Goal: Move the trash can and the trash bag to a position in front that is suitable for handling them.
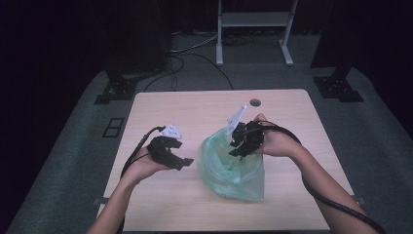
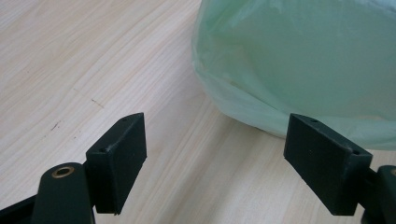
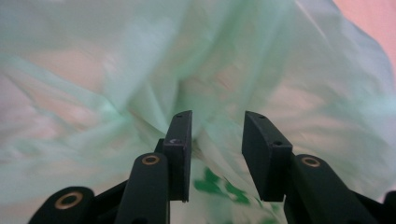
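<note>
Bag (image 1: 229,168) sits mid-surface toward near edge, mouth slack. My right hand-held gripper (image 1: 242,142) at bag rim, jaws parted, film between, unclamped. Left hand-held gripper (image 1: 181,162) wide apart beside bag, empty. Opening barely begun, I judge.

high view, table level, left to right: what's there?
left hand → left gripper → green bag → right gripper → right hand
</note>
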`<state>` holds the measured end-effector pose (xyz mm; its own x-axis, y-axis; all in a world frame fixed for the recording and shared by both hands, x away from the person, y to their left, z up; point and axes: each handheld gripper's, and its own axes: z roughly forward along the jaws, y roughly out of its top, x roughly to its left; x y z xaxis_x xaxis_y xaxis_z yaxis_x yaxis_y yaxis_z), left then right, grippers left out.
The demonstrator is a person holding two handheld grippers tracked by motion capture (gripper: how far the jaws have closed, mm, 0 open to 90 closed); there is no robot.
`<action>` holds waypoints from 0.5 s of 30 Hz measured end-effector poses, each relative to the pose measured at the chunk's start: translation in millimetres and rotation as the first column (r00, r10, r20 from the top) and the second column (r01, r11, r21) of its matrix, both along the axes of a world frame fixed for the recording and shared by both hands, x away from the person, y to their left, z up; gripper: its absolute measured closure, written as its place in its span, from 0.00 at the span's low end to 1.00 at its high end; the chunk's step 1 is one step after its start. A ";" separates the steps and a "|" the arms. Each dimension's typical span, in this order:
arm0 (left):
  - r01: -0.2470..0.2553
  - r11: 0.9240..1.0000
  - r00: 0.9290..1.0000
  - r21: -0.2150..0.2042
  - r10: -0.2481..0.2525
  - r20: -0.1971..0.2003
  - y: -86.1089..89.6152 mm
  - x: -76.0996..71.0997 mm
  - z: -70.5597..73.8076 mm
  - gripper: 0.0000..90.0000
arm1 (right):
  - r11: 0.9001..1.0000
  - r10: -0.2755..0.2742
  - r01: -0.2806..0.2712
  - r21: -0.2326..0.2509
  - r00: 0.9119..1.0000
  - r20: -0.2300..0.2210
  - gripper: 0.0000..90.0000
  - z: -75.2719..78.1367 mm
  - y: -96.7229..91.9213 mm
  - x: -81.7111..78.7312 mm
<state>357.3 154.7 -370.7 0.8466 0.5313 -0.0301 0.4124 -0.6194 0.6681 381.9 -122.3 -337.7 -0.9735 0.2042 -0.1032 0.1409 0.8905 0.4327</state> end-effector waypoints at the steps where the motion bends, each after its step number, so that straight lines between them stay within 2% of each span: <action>1: 0.001 1.000 1.000 0.001 -0.001 -0.002 -0.1 0.5 -0.1 0.22 | 1.000 -0.004 0.004 -0.006 1.000 0.004 0.69 -0.1 -1.7 0.2; 5: 0.003 1.000 1.000 0.003 -0.003 -0.005 -1.6 1.3 -0.7 0.22 | 0.999 -0.033 0.033 0.006 0.999 0.039 0.67 0.3 -9.4 3.2; 7: 0.005 1.000 1.000 0.001 -0.005 -0.006 -2.0 1.9 -1.0 0.22 | 0.999 -0.046 0.046 0.006 0.996 0.074 0.68 0.7 -11.1 4.4; 8: 0.006 1.000 1.000 0.001 -0.006 -0.005 -2.3 2.0 -1.3 0.22 | 0.999 -0.047 0.047 0.008 0.997 0.063 0.70 0.4 -12.1 5.8; 15: 0.004 1.000 1.000 -0.007 -0.005 -0.007 -4.1 1.9 -3.0 0.22 | 0.996 -0.083 0.081 0.022 0.990 0.117 0.73 -3.5 -18.1 18.9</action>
<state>359.2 150.5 -373.7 0.8488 0.5272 -0.0402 0.4146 -0.6164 0.6695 400.8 -140.5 -341.1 -0.9347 0.2854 -0.2120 0.1603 0.8705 0.4653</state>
